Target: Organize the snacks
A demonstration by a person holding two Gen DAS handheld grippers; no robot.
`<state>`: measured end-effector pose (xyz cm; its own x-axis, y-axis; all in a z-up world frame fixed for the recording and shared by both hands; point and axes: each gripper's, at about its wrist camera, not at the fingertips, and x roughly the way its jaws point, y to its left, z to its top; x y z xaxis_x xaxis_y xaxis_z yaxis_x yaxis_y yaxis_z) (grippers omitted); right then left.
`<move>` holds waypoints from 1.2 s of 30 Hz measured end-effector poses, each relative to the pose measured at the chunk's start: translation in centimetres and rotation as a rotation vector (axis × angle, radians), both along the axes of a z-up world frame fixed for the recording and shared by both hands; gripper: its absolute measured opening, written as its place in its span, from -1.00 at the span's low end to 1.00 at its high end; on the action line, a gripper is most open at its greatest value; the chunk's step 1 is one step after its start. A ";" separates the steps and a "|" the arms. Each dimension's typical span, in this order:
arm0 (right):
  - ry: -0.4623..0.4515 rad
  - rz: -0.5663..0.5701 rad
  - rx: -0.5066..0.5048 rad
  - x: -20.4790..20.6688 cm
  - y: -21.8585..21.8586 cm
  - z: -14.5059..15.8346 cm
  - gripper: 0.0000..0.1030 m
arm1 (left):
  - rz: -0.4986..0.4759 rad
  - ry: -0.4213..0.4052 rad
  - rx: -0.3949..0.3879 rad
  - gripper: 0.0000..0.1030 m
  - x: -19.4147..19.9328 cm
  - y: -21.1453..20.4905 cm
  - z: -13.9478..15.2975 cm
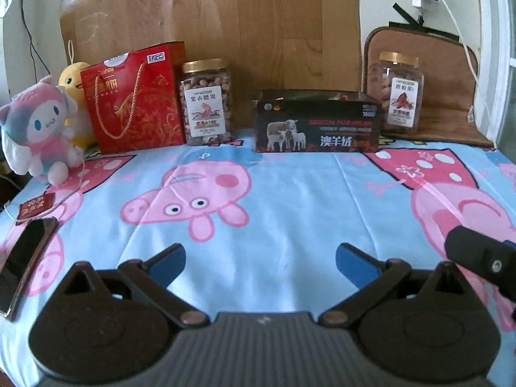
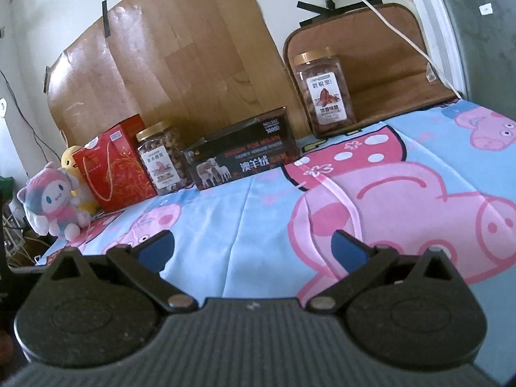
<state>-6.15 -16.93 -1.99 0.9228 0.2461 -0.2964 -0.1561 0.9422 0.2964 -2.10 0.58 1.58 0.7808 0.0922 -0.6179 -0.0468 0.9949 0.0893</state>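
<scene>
A red gift bag, a clear jar of nuts with a gold lid, a black box with sheep on it and a second nut jar stand in a row along the back of the cartoon-pig cloth. My left gripper is open and empty, low over the near cloth. My right gripper is open and empty, also far from the row. Part of the right gripper shows in the left wrist view.
Two plush toys sit at the back left. A phone and a small red packet lie at the left edge. A brown mat leans behind the right jar. A wooden board backs the row.
</scene>
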 end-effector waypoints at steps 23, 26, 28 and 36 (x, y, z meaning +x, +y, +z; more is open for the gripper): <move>0.009 0.018 0.027 -0.1 -0.2 -0.2 1.00 | 0.047 0.074 0.031 1.00 0.2 -0.1 -0.3; 0.014 0.023 0.029 0.0 -0.2 -0.2 1.00 | 0.038 0.095 0.035 1.00 0.2 -0.2 -0.5; 0.018 0.025 0.032 0.0 -0.2 -0.2 1.00 | 0.031 0.105 0.046 1.00 0.2 -0.5 -0.6; 0.018 0.036 0.027 -0.1 0.0 -0.2 1.00 | 0.010 0.134 0.050 1.00 0.2 -0.8 -0.9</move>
<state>-6.21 -16.95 -2.23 0.9078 0.2872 -0.3056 -0.1843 0.9278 0.3245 -1.95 -0.22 0.63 0.6903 0.1331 -0.7112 -0.0411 0.9886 0.1451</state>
